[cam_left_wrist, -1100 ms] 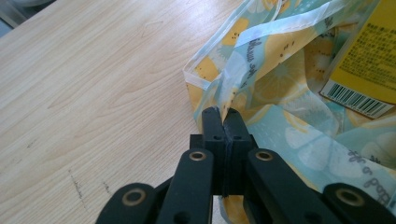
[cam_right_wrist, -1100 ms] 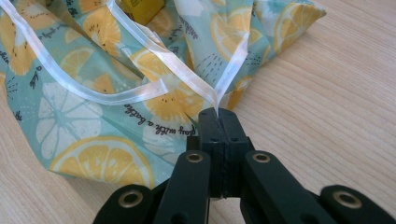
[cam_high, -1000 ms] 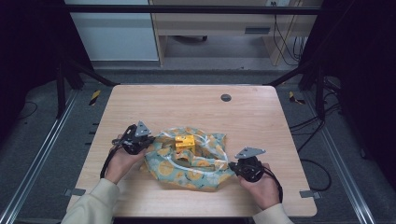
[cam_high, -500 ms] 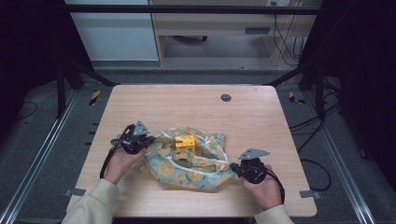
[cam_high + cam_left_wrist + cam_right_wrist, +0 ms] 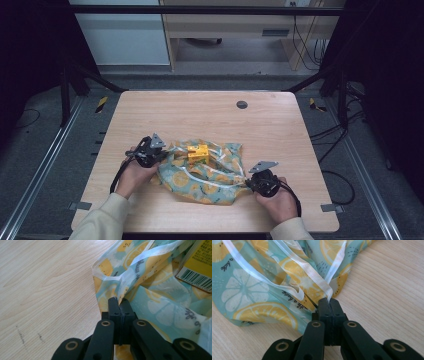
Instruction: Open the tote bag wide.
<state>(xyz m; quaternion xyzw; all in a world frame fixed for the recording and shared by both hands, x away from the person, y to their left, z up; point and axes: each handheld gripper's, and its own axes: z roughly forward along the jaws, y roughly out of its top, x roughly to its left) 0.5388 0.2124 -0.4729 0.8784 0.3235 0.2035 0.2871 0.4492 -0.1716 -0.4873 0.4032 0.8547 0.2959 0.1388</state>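
Note:
A teal cloth with lemon prints (image 5: pixel 205 175) lies crumpled on the wooden table (image 5: pixel 200 115), and a small yellow box (image 5: pixel 198 152) rests on its upper part. My left gripper (image 5: pixel 159 152) is at the cloth's left corner, shut on the white-hemmed edge (image 5: pixel 117 283). The yellow box with a barcode (image 5: pixel 197 267) lies just beyond that corner. At the cloth's right lower corner my right gripper (image 5: pixel 248 182) is shut on the hem (image 5: pixel 328 293). The cloth (image 5: pixel 262 290) bunches up in folds ahead of its jaws.
A round dark grommet (image 5: pixel 242 104) sits near the table's far edge. Metal frame rails run along both sides of the table. Bare wood stretches beyond the cloth toward the far edge.
The right hand and its gripper have shifted slightly right and toward the near edge with the cloth corner. The left hand has stayed put.

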